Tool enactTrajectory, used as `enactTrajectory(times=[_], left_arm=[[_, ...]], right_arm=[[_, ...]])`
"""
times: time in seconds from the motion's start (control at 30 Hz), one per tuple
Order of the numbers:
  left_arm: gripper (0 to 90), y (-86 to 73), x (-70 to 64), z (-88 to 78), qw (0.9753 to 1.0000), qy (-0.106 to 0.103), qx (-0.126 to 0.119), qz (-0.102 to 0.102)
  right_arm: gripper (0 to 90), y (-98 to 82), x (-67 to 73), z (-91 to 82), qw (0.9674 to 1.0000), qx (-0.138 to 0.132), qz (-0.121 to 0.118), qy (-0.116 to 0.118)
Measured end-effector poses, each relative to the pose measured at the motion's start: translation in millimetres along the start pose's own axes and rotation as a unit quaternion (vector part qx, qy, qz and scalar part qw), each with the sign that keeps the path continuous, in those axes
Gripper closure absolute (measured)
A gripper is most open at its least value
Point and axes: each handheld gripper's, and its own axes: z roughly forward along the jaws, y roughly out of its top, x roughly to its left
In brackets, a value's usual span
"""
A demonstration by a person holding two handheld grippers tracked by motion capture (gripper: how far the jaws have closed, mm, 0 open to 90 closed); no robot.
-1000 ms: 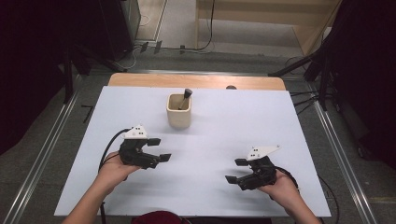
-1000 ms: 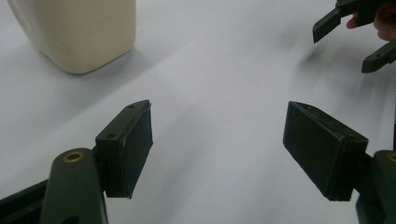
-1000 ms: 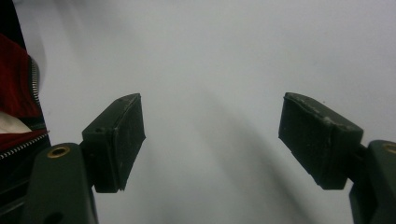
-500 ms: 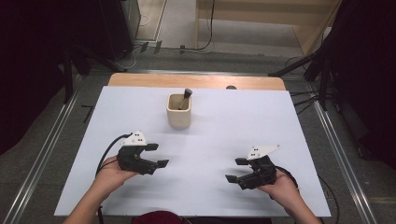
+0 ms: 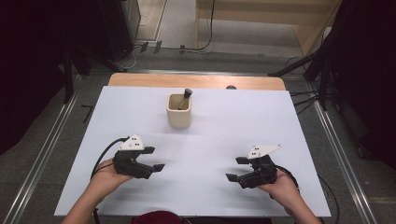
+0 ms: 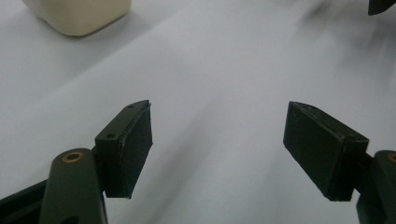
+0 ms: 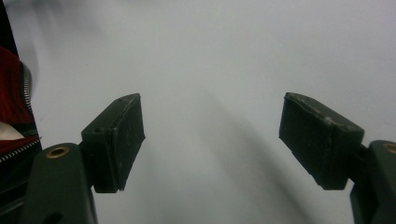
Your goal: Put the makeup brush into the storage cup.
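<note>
Left gripper: jaws wide apart, nothing between them; it sits low over the sheet, near the person's edge.
Right gripper: jaws wide apart and empty, near the front right part of the sheet.
Cup: cream, upright, in the far middle of the sheet, well apart from both grippers; a dark stick leans inside it.
Change: over the last second the left gripper has drifted a little back toward the person and tipped its jaws toward the middle; the right one has kept its place.
Meaning: no reach has begun, I judge; the cup and stick are untouched, and both hands look to be at rest.
Edges: the cup stands well in from every border; a strip of bare wood runs behind the sheet.
Room: flat bare sheet lies between each gripper and the cup, so either hand can go straight forward.
</note>
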Motion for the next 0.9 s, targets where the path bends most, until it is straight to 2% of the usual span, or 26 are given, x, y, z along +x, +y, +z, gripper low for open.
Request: enactTrajectory(times=[0.4,0.9], left_arm=[[24.6,-4.9,-1.7,-2.1,0.9999,0.002,0.008,0.006],[24.6,-6.2,2.2,-0.4,0.9997,0.008,0.020,0.014]], right_arm=[[23.1,0.1,-1.6,0.5,1.0000,-0.001,0.000,-0.003],[23.0,0.2,-3.0,0.3,1.0000,0.000,0.002,-0.005]])
